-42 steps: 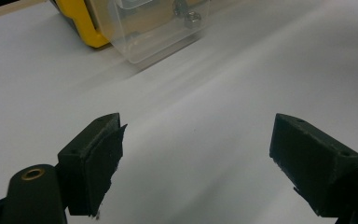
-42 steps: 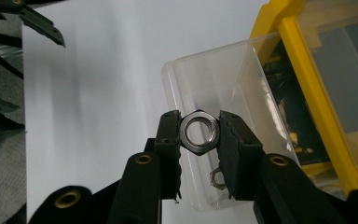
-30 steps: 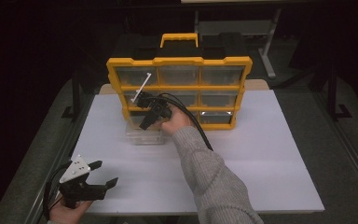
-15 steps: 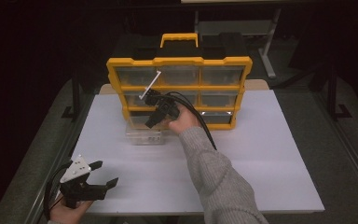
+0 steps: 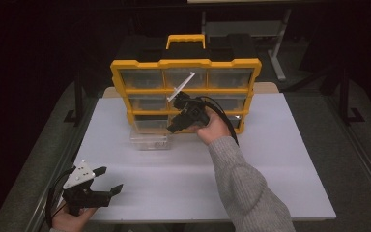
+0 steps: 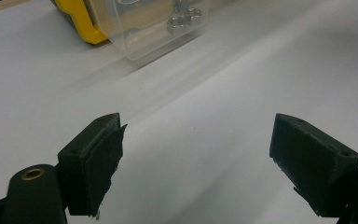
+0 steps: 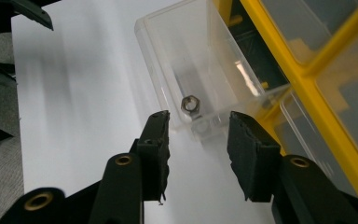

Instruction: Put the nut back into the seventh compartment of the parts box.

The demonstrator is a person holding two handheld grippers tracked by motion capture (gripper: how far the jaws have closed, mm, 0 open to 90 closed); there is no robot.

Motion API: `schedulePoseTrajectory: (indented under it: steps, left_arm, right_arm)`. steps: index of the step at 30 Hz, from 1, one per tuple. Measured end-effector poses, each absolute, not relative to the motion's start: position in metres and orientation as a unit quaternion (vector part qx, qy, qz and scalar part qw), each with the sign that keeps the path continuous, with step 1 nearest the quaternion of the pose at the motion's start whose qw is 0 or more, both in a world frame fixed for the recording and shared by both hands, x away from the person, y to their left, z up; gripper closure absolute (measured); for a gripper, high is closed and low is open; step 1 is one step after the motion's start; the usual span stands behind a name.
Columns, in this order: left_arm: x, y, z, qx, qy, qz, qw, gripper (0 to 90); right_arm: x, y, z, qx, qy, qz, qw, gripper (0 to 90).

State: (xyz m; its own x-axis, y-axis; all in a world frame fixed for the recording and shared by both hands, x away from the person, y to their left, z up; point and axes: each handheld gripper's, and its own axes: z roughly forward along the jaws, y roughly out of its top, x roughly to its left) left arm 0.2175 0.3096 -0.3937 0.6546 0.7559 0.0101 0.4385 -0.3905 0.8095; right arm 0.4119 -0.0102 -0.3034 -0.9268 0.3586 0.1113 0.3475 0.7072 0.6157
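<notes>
Hovering right claw (image 7: 198, 140) | one clear drawer (image 7: 186, 70) | two nuts (image 6: 179, 18)

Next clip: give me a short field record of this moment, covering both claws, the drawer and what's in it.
right claw: open, empty, just in front of the pulled-out drawer
left claw: open, empty, low at the near left of the table
clear drawer: out of the organizer's bottom left slot, resting on the table
contents: hex nuts
organizer: yellow frame, upright at the far edge
table: white top

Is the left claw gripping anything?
No, the left claw is open with only bare white table between its jaws.
</notes>
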Motion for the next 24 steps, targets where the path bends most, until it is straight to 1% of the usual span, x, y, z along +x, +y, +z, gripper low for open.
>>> schedulePoseTrajectory:
  steps: [7, 20, 24]
  left_arm:
    - [0.218, 0.310, -0.393, 0.813, 0.368, 0.193, 0.407, 16.7]
    - [0.217, 0.309, -0.393, 0.813, 0.366, 0.195, 0.407, 16.7]
    - [0.217, 0.309, -0.393, 0.810, 0.371, 0.194, 0.412, 16.7]
  right_arm:
    - [0.401, -0.030, -0.302, 0.190, 0.920, 0.341, 0.021, 55.9]
    - [0.382, -0.069, -0.309, 0.209, 0.913, 0.350, 0.026, 50.4]
    - [0.374, -0.083, -0.313, 0.216, 0.910, 0.352, 0.030, 50.1]
